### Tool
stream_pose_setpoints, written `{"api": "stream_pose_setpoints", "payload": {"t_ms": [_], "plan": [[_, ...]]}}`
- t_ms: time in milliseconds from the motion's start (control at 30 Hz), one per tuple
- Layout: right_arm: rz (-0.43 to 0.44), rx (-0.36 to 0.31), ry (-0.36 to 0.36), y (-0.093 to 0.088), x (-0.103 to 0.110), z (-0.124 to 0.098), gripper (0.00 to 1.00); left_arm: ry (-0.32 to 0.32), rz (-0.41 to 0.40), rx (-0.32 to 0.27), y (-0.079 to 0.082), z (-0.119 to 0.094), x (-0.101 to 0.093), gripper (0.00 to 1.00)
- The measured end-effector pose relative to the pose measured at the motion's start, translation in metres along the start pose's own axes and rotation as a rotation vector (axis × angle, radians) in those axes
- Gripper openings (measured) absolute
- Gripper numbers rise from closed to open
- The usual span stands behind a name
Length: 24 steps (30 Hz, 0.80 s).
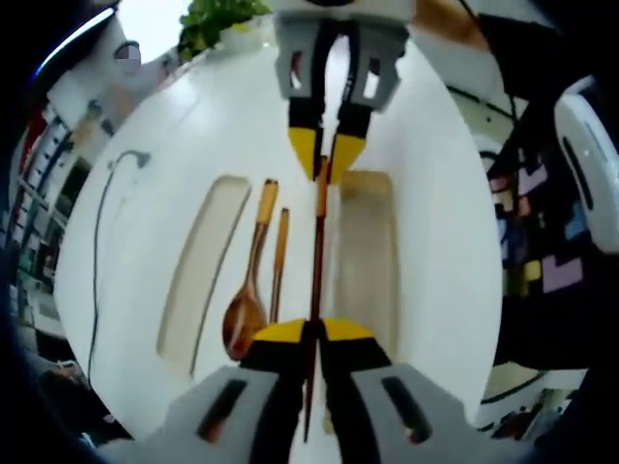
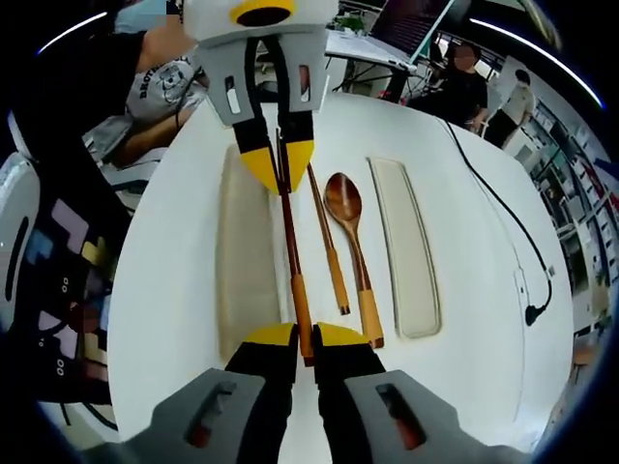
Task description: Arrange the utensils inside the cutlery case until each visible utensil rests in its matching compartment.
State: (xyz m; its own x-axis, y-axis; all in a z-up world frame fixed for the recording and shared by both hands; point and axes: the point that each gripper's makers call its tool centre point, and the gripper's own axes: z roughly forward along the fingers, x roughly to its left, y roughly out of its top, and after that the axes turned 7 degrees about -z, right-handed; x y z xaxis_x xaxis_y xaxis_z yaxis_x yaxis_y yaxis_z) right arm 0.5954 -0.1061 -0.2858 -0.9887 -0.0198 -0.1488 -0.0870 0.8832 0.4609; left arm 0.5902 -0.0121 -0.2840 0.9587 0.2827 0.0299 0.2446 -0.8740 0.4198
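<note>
White round table [image 1: 174, 145]. Case in two halves: one tray [image 2: 247, 261] and another tray [image 2: 404, 246], well apart, with the utensils lying on the bare table between them, not in any compartment. Both grippers hold the same chopstick [image 2: 290, 242], one at each end. Right gripper [image 2: 306, 338] is closed on the orange-handled end; left gripper [image 1: 311, 333] is pinched on the thin dark tip. In the right gripper view the left gripper comes in from the top, jaws closed on the far tip. Chopstick's long axis runs straight along the line between the two grippers, parallel to the trays' long sides and just beside the inner edge of the nearer tray. Second chopstick [image 2: 329, 242] and spoon [image 2: 350, 251] lie parallel to it on the far side, handles toward the right gripper, spoon bowl toward the left one. My read: the held stick needs a short sideways shift, kept level and parallel, into the adjacent tray. Cannot tell whether the stick rests on the table or is lifted clear. Risk: uneven release at the two ends would skew it.
</note>
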Motion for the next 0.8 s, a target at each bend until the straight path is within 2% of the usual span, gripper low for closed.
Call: {"api": "stream_pose_setpoints", "payload": {"t_ms": [200, 433, 733, 800], "plan": [[0.018, 0.000, 0.006, 0.001, 0.009, -0.001, 0.05, -0.015, 0.000, -0.001, -0.003, 0.000, -0.012, 0.04], [-0.008, 0.019, 0.015, 0.002, 0.018, -0.001, 0.05, -0.023, 0.003, 0.006, -0.010, 0.005, -0.024, 0.04], [0.026, 0.027, 0.056, -0.003, 0.026, 0.008, 0.05, -0.044, -0.008, -0.003, -0.012, 0.008, -0.024, 0.04], [0.027, 0.042, 0.074, -0.006, 0.029, 0.008, 0.05, -0.068, -0.015, -0.015, -0.011, 0.009, -0.027, 0.04]]}}
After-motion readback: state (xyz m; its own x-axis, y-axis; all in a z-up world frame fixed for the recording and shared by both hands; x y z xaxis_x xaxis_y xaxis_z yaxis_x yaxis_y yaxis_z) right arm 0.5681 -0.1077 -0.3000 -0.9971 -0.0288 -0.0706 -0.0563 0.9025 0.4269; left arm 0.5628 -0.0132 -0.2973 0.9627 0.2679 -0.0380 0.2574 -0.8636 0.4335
